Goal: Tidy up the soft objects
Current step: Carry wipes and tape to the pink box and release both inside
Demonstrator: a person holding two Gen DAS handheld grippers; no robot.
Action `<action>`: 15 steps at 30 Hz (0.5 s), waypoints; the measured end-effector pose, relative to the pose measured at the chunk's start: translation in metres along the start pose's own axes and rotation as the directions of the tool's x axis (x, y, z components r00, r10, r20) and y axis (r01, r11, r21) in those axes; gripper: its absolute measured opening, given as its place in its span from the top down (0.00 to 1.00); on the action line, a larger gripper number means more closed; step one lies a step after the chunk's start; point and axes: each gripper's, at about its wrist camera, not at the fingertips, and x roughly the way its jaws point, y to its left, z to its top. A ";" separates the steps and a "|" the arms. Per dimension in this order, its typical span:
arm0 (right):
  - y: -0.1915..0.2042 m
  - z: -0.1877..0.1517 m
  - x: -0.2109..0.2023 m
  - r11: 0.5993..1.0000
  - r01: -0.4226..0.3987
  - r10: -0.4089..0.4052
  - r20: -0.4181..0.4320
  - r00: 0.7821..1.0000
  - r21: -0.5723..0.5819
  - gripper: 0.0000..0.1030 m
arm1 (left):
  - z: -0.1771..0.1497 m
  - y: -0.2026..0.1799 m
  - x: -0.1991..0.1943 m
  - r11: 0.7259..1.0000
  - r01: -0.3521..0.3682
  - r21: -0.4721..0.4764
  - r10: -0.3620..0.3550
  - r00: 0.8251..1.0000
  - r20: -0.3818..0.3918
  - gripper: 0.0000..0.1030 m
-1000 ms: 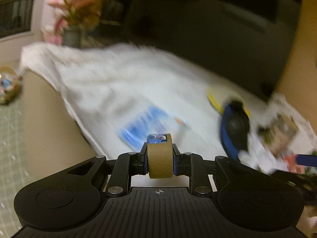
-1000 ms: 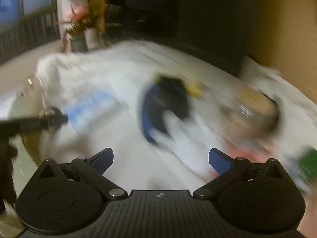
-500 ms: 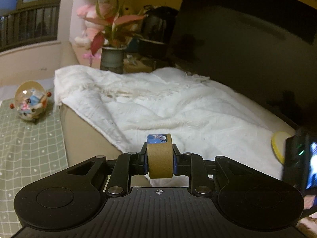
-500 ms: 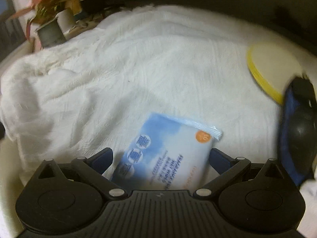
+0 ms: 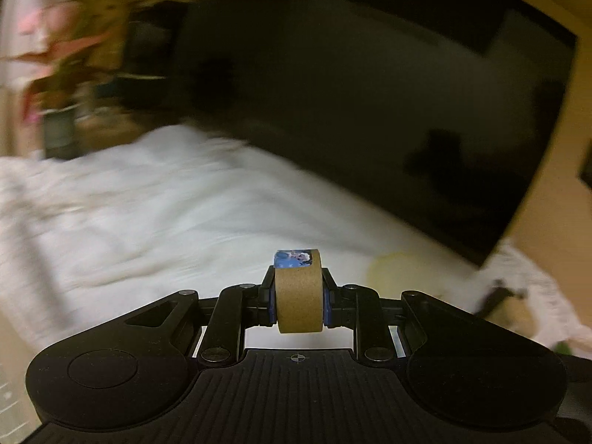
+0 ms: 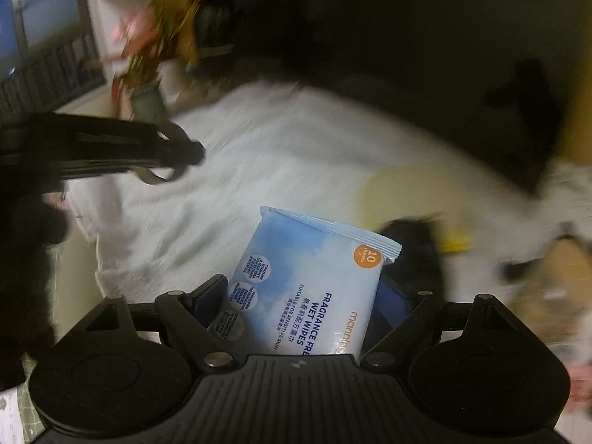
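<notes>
Right tool (image 6: 307,296): clamped on the blue plastic wet-wipes pack (image 6: 310,281).
Pack: light, squashy, slick film; grip mid-body.
Left tool (image 5: 298,296): pinching a brown cardboard tape roll (image 5: 298,292).

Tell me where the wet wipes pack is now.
In the right wrist view, the wet wipes pack sits clamped in the right gripper, above the white blanket.

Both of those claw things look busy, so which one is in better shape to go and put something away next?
Probably the right gripper: it is shut on the wet wipes pack, lifted above the white blanket. The left gripper is clamped on a brown tape roll, so it cannot pick up anything more.
</notes>
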 end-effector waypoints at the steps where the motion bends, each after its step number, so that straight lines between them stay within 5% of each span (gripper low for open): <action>1: -0.014 0.001 -0.017 1.000 0.022 -0.022 0.018 1.000 0.014 0.17 | 0.006 -0.015 0.005 1.000 0.022 0.018 -0.022 1.000 -0.003 0.76; 10: -0.122 -0.012 -0.130 0.967 0.214 -0.231 0.116 0.966 0.140 0.17 | 0.023 -0.146 0.052 0.959 0.255 0.122 -0.246 0.966 -0.085 0.76; 15: -0.165 -0.026 -0.185 0.921 0.324 -0.358 0.144 0.922 0.217 0.17 | 0.009 -0.222 0.058 0.904 0.403 0.142 -0.382 0.911 -0.155 0.76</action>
